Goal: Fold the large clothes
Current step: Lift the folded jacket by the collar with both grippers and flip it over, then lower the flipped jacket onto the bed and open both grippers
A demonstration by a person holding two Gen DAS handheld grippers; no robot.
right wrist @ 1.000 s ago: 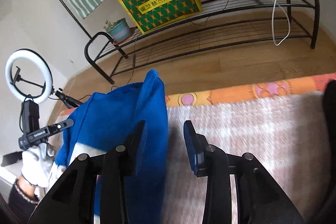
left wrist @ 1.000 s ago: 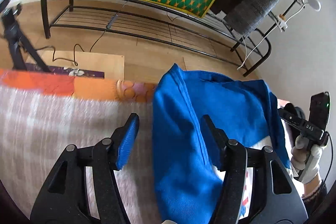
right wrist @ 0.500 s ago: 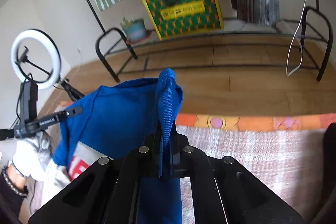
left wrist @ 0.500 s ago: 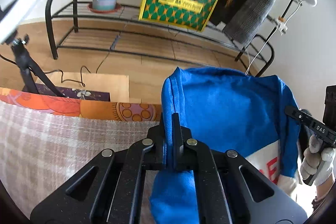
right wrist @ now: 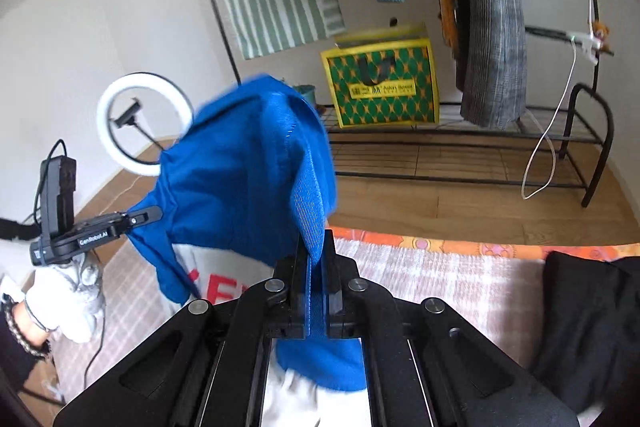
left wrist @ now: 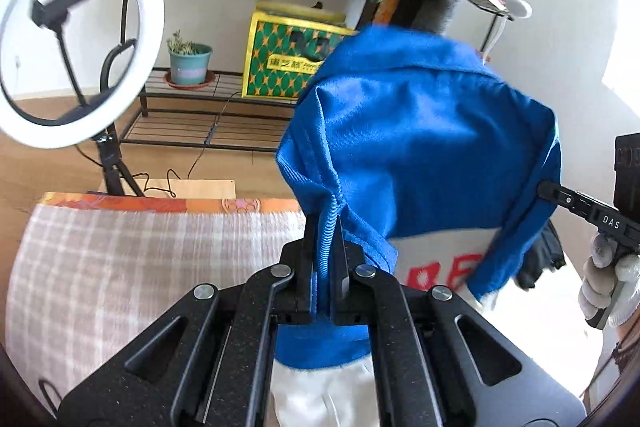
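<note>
Both grippers have closed and lifted since earlier. L gripper (left wrist: 325,227) fingers pinch the blue garment (left wrist: 420,155) edge btwn them; R gripper (right wrist: 312,247) likewise, cloth draped above fingertips.

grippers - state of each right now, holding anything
left gripper: shut on the blue garment
right gripper: shut on the blue garment

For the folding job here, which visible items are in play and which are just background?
In play:
- blue and white cloth garment, lifted
- left gripper, shut on its blue edge
- right gripper, shut on another edge
- pale checked blanket underneath

Background:
- white ring light
- green and yellow patterned bag
- potted plant
- black folded cloth
</note>
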